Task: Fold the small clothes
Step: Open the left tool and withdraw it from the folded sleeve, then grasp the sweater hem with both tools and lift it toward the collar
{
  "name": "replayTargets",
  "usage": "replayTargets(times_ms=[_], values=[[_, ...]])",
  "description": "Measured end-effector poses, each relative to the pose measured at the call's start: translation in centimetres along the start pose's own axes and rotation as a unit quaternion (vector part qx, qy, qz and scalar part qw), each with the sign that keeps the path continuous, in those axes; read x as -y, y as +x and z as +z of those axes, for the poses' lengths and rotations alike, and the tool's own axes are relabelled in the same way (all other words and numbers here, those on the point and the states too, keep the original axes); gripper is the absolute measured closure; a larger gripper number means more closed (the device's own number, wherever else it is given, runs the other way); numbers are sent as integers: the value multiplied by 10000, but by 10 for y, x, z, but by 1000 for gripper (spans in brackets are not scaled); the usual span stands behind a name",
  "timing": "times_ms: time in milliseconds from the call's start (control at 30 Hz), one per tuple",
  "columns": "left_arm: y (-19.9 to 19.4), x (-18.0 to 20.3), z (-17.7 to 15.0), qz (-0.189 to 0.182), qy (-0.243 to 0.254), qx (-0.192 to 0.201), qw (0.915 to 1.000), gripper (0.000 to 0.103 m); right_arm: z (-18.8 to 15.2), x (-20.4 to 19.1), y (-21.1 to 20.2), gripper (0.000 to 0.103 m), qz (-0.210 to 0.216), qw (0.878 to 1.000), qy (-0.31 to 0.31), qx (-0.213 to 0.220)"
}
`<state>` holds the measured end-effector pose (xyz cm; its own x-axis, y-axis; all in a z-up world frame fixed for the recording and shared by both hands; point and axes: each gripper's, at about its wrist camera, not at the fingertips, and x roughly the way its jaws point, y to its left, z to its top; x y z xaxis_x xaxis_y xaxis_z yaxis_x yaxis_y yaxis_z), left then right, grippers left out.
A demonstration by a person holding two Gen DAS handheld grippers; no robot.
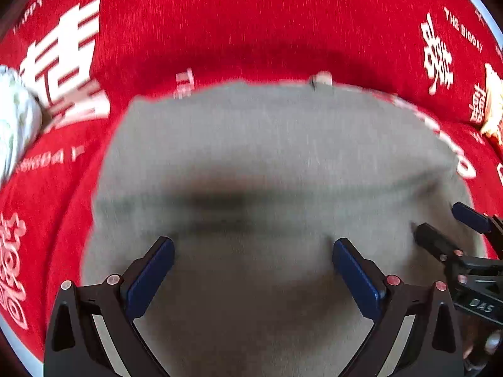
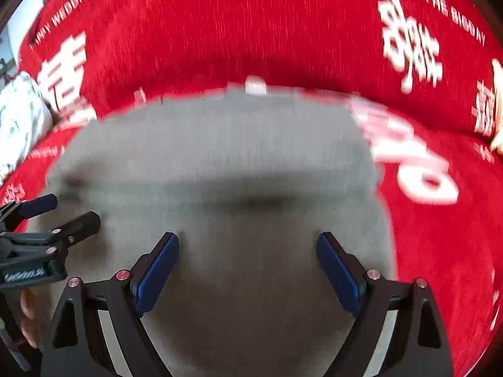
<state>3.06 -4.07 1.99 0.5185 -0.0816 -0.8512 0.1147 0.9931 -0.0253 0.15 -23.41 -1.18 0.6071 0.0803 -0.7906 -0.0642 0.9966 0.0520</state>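
Nearest the lens in the left wrist view, the left tongs (image 1: 253, 270) stand wide open above grey fabric, nothing between the blue pads (image 1: 151, 278). The grey garment (image 1: 267, 144) lies flat and spread on a red cloth (image 1: 251, 15) printed with white characters and lettering; what carries the cloth cannot be told. A dark fold or shadow line crosses the garment's middle from left to right. At the garment's far edge sits a small white tag (image 1: 320, 79). At the far left of the scene a white patterned bundle (image 1: 15, 116) rests on the red cloth, well apart from the garment. At the scene's right edge an orange-and-cream item (image 1: 493, 106) shows in part; its nature cannot be told.

In the right wrist view, the right tongs (image 2: 248, 270) are likewise spread wide over the garment's right part, pads clear of the fabric, gripping nothing. The left tongs appear there at the left edge, also parted, just beside the garment's left portion. Both views are motion-blurred.
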Motion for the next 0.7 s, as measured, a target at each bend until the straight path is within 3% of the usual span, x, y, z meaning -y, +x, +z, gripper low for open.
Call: replayTargets(times_ms=[100,167,700], values=[[-11,2,-13,56,-35,257,9996,1,-12,-10,-7,9,-184,9995,-193,180],[-16,1,-20,40,-84,289,9995,1,-18,-9,-9,0,-118,9998,-73,104],[-48,-5,-75,8,-147,497,9987,1,-74,-23,-51,0,-278,9987,-177,386]])
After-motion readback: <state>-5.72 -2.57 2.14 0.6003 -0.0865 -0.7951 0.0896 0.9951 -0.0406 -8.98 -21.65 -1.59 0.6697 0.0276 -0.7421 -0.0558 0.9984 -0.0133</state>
